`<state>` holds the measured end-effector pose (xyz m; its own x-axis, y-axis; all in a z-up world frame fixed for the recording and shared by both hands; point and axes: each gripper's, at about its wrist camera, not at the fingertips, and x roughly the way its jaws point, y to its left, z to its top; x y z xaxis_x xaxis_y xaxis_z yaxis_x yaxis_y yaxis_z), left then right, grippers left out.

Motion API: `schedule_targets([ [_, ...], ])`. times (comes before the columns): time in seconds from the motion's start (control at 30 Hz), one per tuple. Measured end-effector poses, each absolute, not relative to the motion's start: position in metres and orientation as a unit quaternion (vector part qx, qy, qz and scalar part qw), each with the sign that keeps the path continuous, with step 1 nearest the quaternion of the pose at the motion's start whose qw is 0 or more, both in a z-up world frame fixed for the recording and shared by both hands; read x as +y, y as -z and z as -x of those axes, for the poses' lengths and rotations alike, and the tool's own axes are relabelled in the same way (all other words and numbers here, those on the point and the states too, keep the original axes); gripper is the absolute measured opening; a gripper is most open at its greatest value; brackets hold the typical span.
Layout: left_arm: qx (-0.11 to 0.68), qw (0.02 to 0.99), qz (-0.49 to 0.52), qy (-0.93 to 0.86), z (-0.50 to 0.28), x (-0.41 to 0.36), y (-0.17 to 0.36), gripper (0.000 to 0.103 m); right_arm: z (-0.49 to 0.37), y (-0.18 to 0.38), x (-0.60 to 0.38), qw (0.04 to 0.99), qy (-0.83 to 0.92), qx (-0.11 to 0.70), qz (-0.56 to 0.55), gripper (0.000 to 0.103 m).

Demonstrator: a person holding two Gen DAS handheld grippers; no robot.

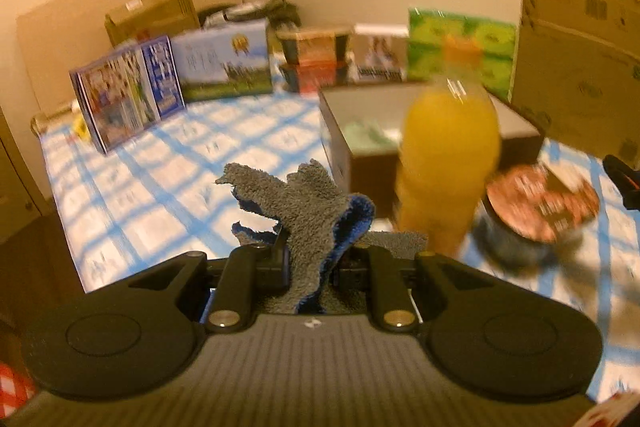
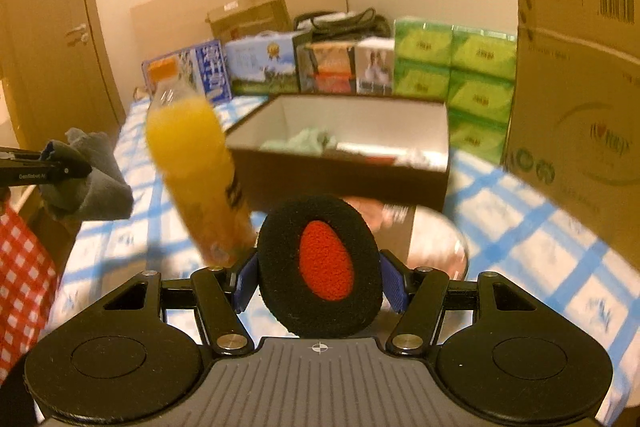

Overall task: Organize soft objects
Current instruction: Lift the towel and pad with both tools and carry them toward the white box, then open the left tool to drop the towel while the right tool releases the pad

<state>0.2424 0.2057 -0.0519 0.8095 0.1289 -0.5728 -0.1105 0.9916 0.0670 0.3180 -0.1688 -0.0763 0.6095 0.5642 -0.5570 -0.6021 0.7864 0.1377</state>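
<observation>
1. Your left gripper (image 1: 312, 251) is clenched on a grey terry cloth with blue edging (image 1: 308, 211); the cloth bunches up between the jaws and fans out above them, held clear of the table.
2. From the right wrist view, that same left gripper (image 2: 86, 167) comes in at the left edge with the grey cloth (image 2: 92, 183) draped from its tip. White lettering runs along its black finger, but it is too blurred to read with confidence.
3. Your right gripper (image 2: 318, 283) is grasping a round black foam pad with a red oval centre (image 2: 320, 267). The pad stands on edge between the blue pads (image 2: 394, 285), which touch it on both sides.
4. An open brown cardboard box with a pale inside (image 2: 344, 171) sits on the blue-and-white checked tablecloth (image 2: 540, 247), beyond the pad. A pale green soft item (image 2: 308, 141) lies inside it.
5. A clear plastic bottle of orange drink with an orange cap (image 2: 196, 163) stands just left of the box; its label is smeared.
6. A round tin with a reddish printed lid (image 1: 540, 203) sits beside the bottle.
7. A tall corrugated carton (image 2: 576, 87) at the right carries a barcode and a red heart logo; its text is illegible.
8. Green wrapped packs (image 2: 452, 67) and printed boxes (image 2: 264, 67) line the back; their writing is unreadable.
</observation>
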Motion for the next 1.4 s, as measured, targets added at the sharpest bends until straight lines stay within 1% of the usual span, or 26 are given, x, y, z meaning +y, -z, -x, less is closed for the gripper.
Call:
schedule_targets([
  [0.27, 0.264, 0.961, -0.034, -0.071, -0.306, 0.235, 0.013, 0.016, -0.392, 0.046, -0.156, 0.905, -0.324, 0.276, 0.027, 0.062],
  [0.43, 0.247, 0.967, -0.039, -0.052, -0.358, 0.242, -0.009, 0.016, -0.447, 0.038, -0.14, 0.904, -0.324, 0.278, 0.019, 0.062],
  [0.57, 0.244, 0.968, -0.042, -0.033, -0.406, 0.242, -0.016, 0.016, -0.482, 0.041, -0.129, 0.903, -0.32, 0.287, 0.014, 0.062],
  [0.77, 0.264, 0.963, -0.048, 0.013, -0.468, 0.229, -0.006, 0.016, -0.519, 0.055, -0.113, 0.899, -0.312, 0.305, 0.032, 0.062],
  [1.07, 0.317, 0.94, -0.096, 0.083, -0.538, 0.189, 0.038, 0.017, -0.552, 0.084, -0.109, 0.896, -0.292, 0.332, 0.047, 0.062],
  [1.17, 0.332, 0.933, -0.095, 0.103, -0.553, 0.182, 0.05, 0.02, -0.559, 0.09, -0.11, 0.896, -0.285, 0.335, 0.05, 0.062],
  [1.2, 0.338, 0.93, -0.094, 0.108, -0.557, 0.18, 0.054, 0.024, -0.562, 0.091, -0.11, 0.896, -0.284, 0.337, 0.051, 0.062],
  [1.27, 0.347, 0.925, -0.101, 0.114, -0.564, 0.177, 0.062, 0.025, -0.565, 0.093, -0.109, 0.896, -0.282, 0.338, 0.053, 0.062],
  [1.3, 0.349, 0.924, -0.108, 0.116, -0.566, 0.175, 0.065, 0.027, -0.566, 0.094, -0.109, 0.896, -0.281, 0.339, 0.054, 0.062],
  [1.33, 0.349, 0.923, -0.115, 0.117, -0.567, 0.173, 0.068, 0.033, -0.568, 0.095, -0.108, 0.896, -0.281, 0.34, 0.054, 0.062],
  [1.4, 0.355, 0.919, -0.126, 0.118, -0.57, 0.17, 0.074, 0.037, -0.572, 0.098, -0.106, 0.894, -0.281, 0.344, 0.056, 0.063],
])
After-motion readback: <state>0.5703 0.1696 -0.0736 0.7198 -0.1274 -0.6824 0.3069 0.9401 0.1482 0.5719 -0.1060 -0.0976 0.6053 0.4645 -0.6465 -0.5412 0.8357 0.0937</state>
